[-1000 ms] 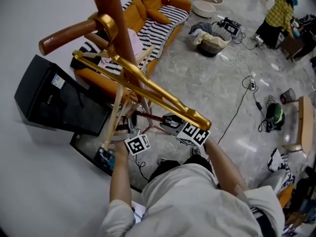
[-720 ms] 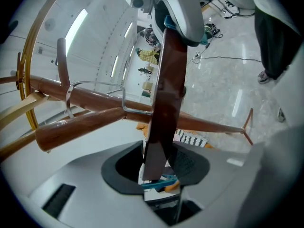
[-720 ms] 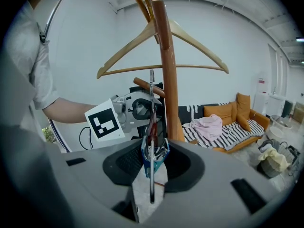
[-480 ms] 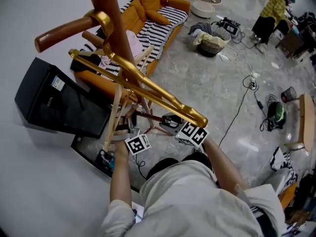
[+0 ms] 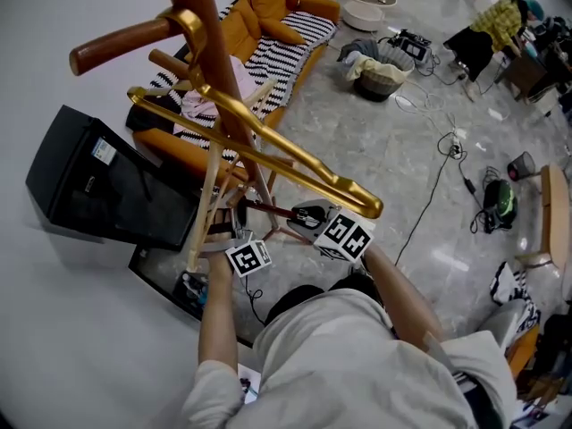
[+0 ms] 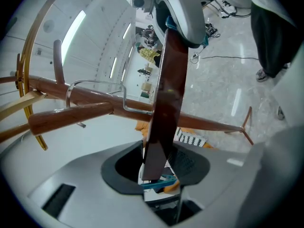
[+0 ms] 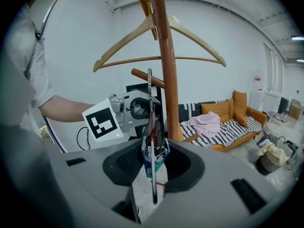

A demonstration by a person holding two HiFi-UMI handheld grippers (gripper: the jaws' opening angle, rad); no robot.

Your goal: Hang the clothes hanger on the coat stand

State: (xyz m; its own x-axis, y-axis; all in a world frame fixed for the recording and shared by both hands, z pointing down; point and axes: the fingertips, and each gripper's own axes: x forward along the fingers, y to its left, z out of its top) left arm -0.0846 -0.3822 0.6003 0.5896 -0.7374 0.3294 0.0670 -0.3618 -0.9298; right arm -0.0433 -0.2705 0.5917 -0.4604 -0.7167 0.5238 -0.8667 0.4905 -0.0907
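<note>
The brown wooden coat stand (image 5: 201,25) rises at the top left, its pegs sticking out. A golden hanger (image 5: 268,155) hangs by its hook over one peg and slants down toward me. Both grippers hold a dark red-brown hanger (image 5: 273,211) between them, below the golden one. My left gripper (image 5: 239,231) is shut on one end of its flat strip (image 6: 166,94). My right gripper (image 5: 308,217) is shut on the other end, seen edge-on (image 7: 151,113). In the right gripper view the pole (image 7: 167,80) stands just behind, with the hung hanger (image 7: 199,46) above.
A black screen (image 5: 107,181) leans against the white wall at left. Behind the stand is an orange sofa (image 5: 277,34) with a striped cover and a pink garment (image 5: 201,105). A laundry basket (image 5: 380,74), cables (image 5: 442,150) and a person (image 5: 500,25) are farther back.
Both grippers keep their hold on the dark hanger. The right gripper has sunk slightly. The person at the back has bent further over.
</note>
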